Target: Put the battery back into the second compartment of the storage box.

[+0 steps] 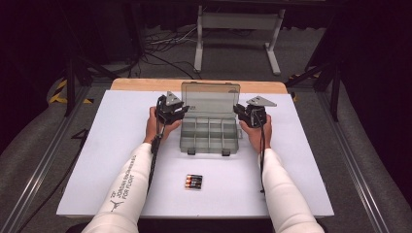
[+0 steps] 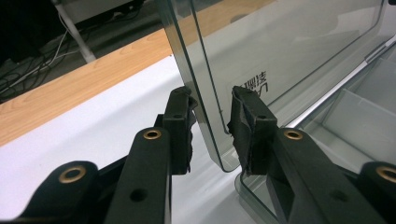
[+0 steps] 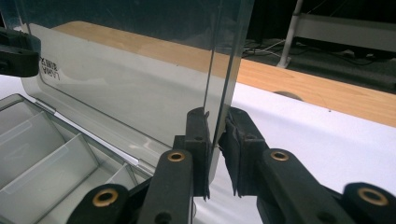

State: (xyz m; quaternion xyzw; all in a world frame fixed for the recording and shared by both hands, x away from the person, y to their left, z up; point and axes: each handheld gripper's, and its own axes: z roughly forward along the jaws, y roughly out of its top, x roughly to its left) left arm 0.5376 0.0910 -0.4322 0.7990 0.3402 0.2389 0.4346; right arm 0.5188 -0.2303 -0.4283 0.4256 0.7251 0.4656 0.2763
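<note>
A clear plastic organizer box with several bare compartments sits mid-table, its lid raised upright. My left gripper straddles the lid's left edge; the outer pad touches it, while a narrow gap shows at the inner pad. My right gripper is at the lid's right edge, with both pads pinched onto the rim. A small pack of batteries lies on the white table in front of the box.
The white tabletop has a wooden strip along its far edge. Beyond it are cables and a white stand's legs on the floor. Metal rails run along both sides of the table.
</note>
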